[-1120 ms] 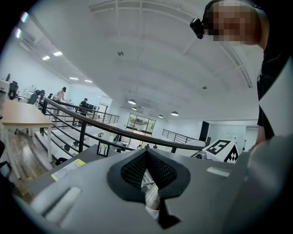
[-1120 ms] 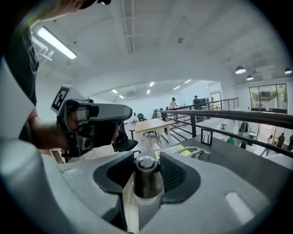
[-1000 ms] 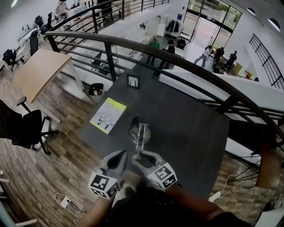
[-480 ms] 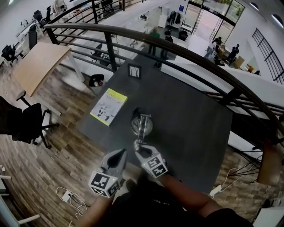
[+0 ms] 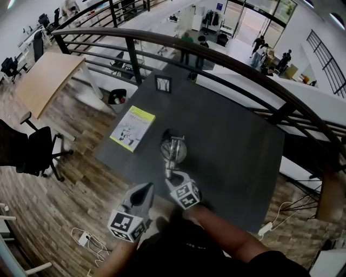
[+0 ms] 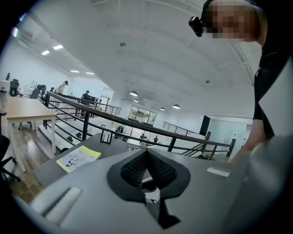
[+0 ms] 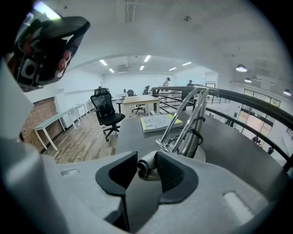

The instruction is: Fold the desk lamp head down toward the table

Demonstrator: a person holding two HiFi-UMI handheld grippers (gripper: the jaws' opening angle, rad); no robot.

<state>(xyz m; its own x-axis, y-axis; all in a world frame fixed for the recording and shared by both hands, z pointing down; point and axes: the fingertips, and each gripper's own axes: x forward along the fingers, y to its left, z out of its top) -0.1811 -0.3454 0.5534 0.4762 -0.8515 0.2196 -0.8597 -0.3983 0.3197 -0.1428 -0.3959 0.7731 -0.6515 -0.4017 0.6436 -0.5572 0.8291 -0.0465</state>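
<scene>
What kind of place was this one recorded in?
Likely an open-plan office, up on a mezzanine: a black railing edges the floor, people walk on a lower level beyond it, and an office chair stands near a wooden desk.

Nothing there could really be read. The booklet (image 5: 132, 127), lying at ten o'clock from the lamp (image 5: 174, 149), had a yellow-green band and dark print with small drawings, all too fine to make out. The little framed card (image 5: 162, 84) at the lamp's twelve o'clock showed only dark marks. A blue plate (image 5: 219, 7) on the far wall was illegible.
</scene>
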